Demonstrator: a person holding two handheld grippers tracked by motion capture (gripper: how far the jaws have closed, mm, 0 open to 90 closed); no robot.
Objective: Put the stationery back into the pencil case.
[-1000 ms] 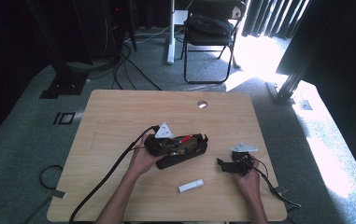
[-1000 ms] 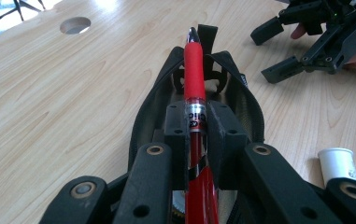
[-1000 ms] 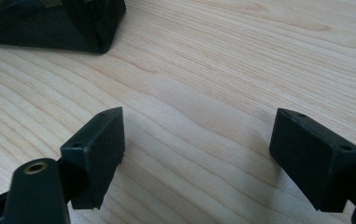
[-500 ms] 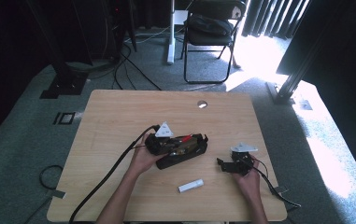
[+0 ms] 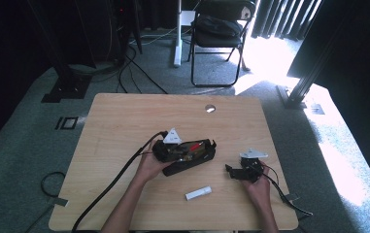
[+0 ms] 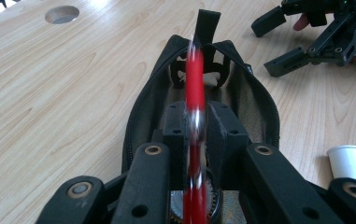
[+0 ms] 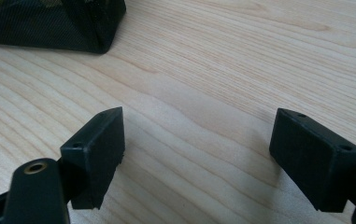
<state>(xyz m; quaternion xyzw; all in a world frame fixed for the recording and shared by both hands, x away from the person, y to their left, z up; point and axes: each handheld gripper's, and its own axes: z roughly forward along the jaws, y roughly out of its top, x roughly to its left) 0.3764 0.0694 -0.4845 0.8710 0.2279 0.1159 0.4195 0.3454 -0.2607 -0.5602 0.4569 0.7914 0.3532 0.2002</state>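
A black zip pouch (image 5: pixel 194 158) lies open in the middle of the wooden table (image 5: pixel 124 121). My left gripper (image 5: pixel 185 149) is shut on a thin red pen (image 6: pixel 195 79), blurred, which points lengthwise into the pouch's (image 6: pixel 255 98) open mouth. Its jaws (image 6: pixel 195 123) sit inside the near end of the pouch. My right gripper (image 5: pixel 231 171) rests to the right of the pouch, open, with bare wood between its jaws (image 7: pixel 199 149). A corner of the pouch (image 7: pixel 49 23) lies ahead of it to the left.
A short white tube (image 5: pixel 198 193) lies on the table in front of the pouch, seen beside the pouch (image 6: pixel 351 161). A round hole (image 5: pixel 210 108) is near the far edge. The left gripper's cable (image 5: pixel 119 179) trails off the front left. A folding chair (image 5: pixel 219 19) stands beyond.
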